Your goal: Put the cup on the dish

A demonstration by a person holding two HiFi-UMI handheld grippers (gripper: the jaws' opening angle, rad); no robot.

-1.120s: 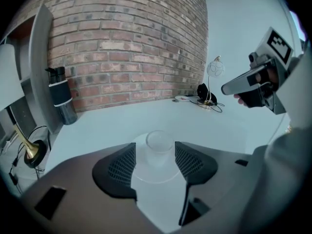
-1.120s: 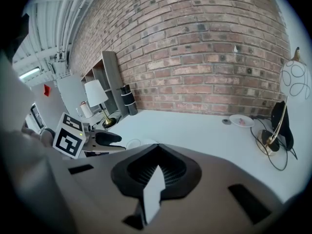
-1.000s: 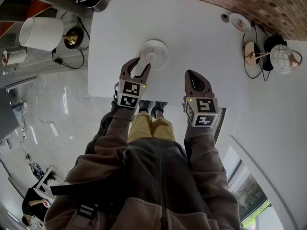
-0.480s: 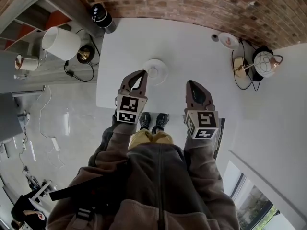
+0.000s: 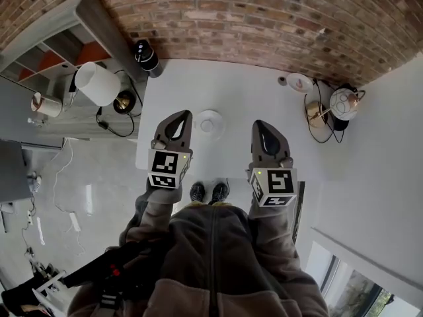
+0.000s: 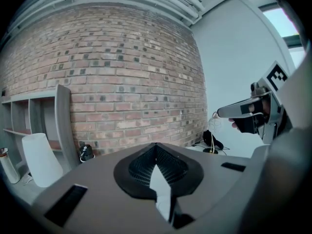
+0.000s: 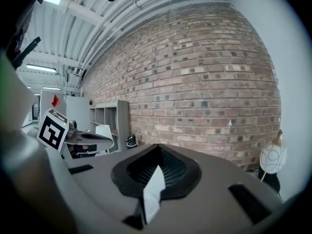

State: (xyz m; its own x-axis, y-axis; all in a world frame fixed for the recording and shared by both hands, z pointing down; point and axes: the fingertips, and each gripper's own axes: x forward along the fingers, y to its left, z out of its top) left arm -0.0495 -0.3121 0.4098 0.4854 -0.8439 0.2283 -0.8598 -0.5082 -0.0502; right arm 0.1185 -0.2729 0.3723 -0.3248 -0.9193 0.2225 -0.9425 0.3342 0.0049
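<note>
On the white table (image 5: 244,88), a small white cup (image 5: 208,124) sits on a round white dish (image 5: 215,116), seen only in the head view. My left gripper (image 5: 182,115) is raised clear of the table to the left of the dish. Its jaws are shut with nothing between them (image 6: 156,146). My right gripper (image 5: 260,125) hangs level with it to the right of the dish, also shut and empty (image 7: 157,148). Both gripper views look across the room at the brick wall, and each shows the other gripper to its side.
At the table's far left corner stands a black cylinder (image 5: 147,57). A white lampshade (image 5: 96,83) and grey shelving (image 5: 59,51) are further left. A small saucer (image 5: 299,82) and a round lamp (image 5: 344,104) with cables sit far right. The brick wall (image 5: 264,18) runs behind.
The left gripper, open around the cup on the dish a second ago, has closed empty. Both grippers have risen away from the table and tipped up towards level.
</note>
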